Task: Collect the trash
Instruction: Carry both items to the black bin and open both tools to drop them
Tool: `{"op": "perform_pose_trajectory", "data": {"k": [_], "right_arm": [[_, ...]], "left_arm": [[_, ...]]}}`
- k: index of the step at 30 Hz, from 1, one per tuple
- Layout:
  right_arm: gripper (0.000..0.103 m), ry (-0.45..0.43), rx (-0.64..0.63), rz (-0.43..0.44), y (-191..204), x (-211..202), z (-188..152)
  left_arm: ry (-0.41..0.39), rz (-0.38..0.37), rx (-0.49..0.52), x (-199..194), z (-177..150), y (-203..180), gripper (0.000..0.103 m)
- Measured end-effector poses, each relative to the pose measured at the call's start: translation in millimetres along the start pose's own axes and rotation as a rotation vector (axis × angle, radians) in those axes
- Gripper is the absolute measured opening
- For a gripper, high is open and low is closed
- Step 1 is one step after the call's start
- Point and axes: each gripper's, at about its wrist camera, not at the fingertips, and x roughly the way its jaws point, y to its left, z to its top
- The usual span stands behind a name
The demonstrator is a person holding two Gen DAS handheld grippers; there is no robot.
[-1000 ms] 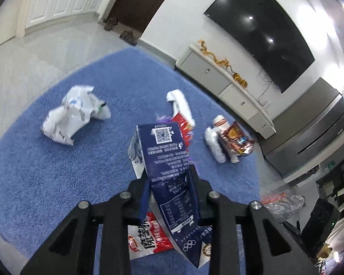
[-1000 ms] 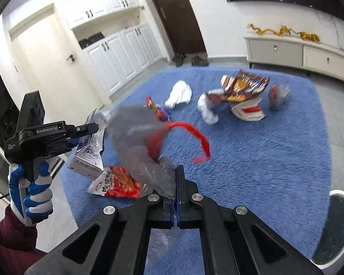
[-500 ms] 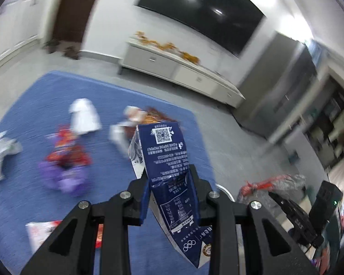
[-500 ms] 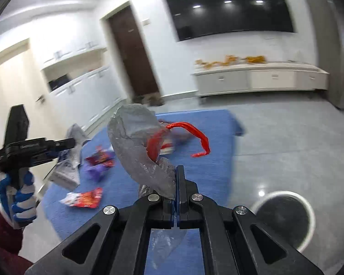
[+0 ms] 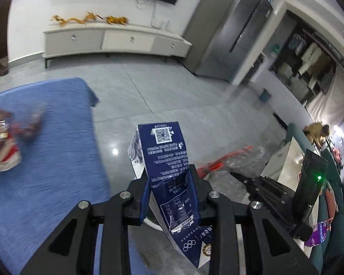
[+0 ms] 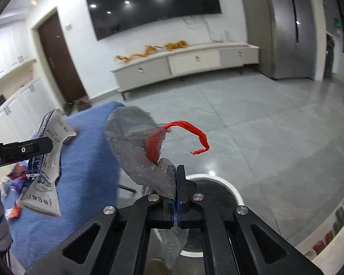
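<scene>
My left gripper (image 5: 169, 178) is shut on a crushed dark blue milk carton (image 5: 165, 151), held up over the grey floor beside the blue rug (image 5: 45, 149). The carton also shows in the right wrist view (image 6: 43, 160), at the left. My right gripper (image 6: 176, 176) is shut on a clear plastic bag (image 6: 135, 142) with a red drawstring (image 6: 185, 128). It hangs just above a round white-rimmed bin (image 6: 220, 183). In the left wrist view the bag (image 5: 243, 160) and right gripper lie to the right of the carton.
Several wrappers (image 5: 2, 146) lie on the rug at the left. A white TV cabinet (image 5: 112, 41) stands along the far wall under a black TV (image 6: 153, 2). A grey fridge (image 5: 231, 34) stands at the right. A sofa and table edge (image 5: 293, 151) are at the far right.
Both grippers have swung right, away from the rug and its trash, toward the grey floor and the bin. The bin now lies right under my right gripper. Both grips are unchanged.
</scene>
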Motion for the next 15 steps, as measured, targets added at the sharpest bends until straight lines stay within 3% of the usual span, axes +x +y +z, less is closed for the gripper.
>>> {"op": "perform_pose_trajectory", "data": {"k": [8,11,12,13,15], "right_arm": [[0.003,0.07,0.046,-0.079,-26,47,-10],[0.023,0.096,0.066,-0.1,-35,60,-13],[0.037,0.103,0.077,-0.106,-38,63,-14],[0.044,0.108,0.085,-0.113,-42,66,-15],[0.044,0.116,0.087,-0.131,-45,69,-17]], "left_arm": [[0.072,0.003,0.058,85,15,-16,0.032],[0.096,-0.012,0.048,105,16,-14,0.058],[0.097,-0.009,0.038,111,16,-13,0.061],[0.099,-0.01,0.034,115,17,-11,0.061],[0.104,-0.002,0.03,118,16,-8,0.061]]}}
